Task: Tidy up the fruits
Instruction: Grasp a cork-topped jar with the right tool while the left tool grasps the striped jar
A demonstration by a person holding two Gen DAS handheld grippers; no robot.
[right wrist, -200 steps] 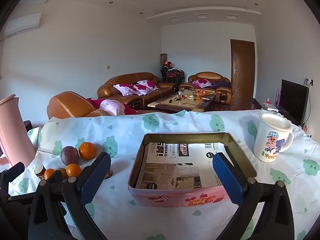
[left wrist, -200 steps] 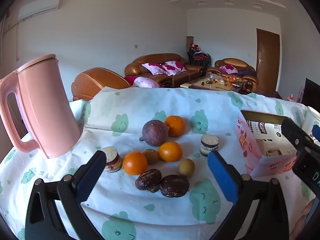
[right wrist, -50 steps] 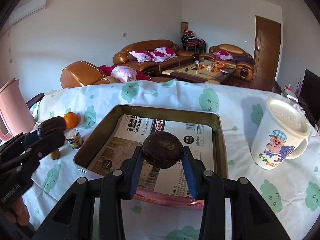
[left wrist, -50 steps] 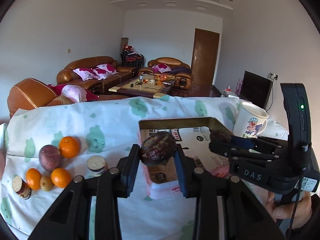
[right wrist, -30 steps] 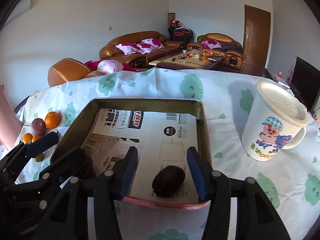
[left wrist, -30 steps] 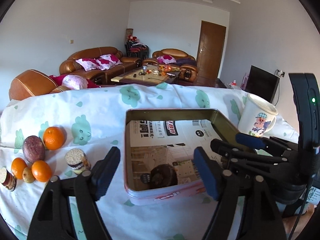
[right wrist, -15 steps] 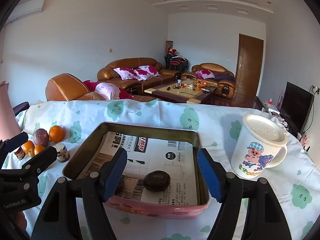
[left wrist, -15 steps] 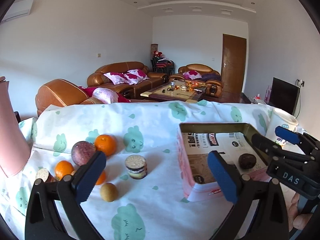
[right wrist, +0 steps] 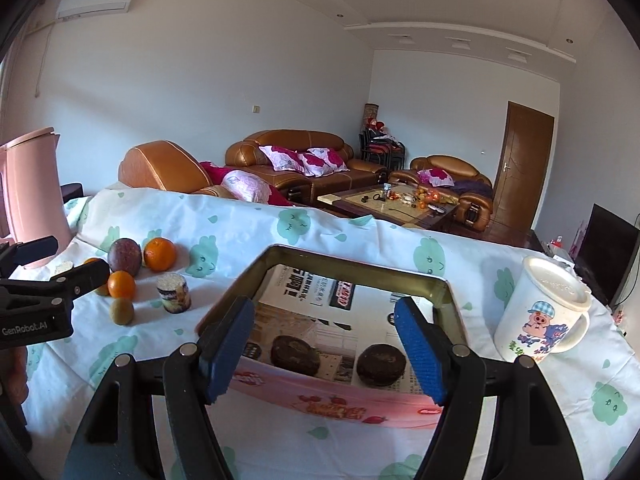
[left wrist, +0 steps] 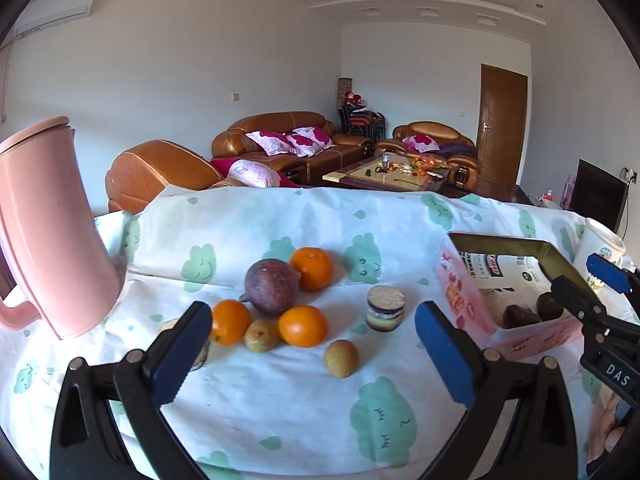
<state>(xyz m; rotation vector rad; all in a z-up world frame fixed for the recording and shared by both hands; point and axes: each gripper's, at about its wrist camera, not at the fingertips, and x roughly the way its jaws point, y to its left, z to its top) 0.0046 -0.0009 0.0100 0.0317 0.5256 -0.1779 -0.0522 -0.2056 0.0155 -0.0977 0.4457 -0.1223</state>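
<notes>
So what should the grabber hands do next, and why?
Probably the left gripper should reach for the small brownish fruit nearest it. Its jaws have just been opening and nothing is between them. Two dark fruits already lie in the pink tin, while the oranges and the rest wait on the cloth.

desk (left wrist: 280,408) | fruits (left wrist: 280,304) centre | jug (left wrist: 48,236) left of fruits | tin (right wrist: 344,400) right, two fruits (right wrist: 378,364) inside | mug (right wrist: 540,312) right of tin | sofas (left wrist: 288,140) behind
</notes>
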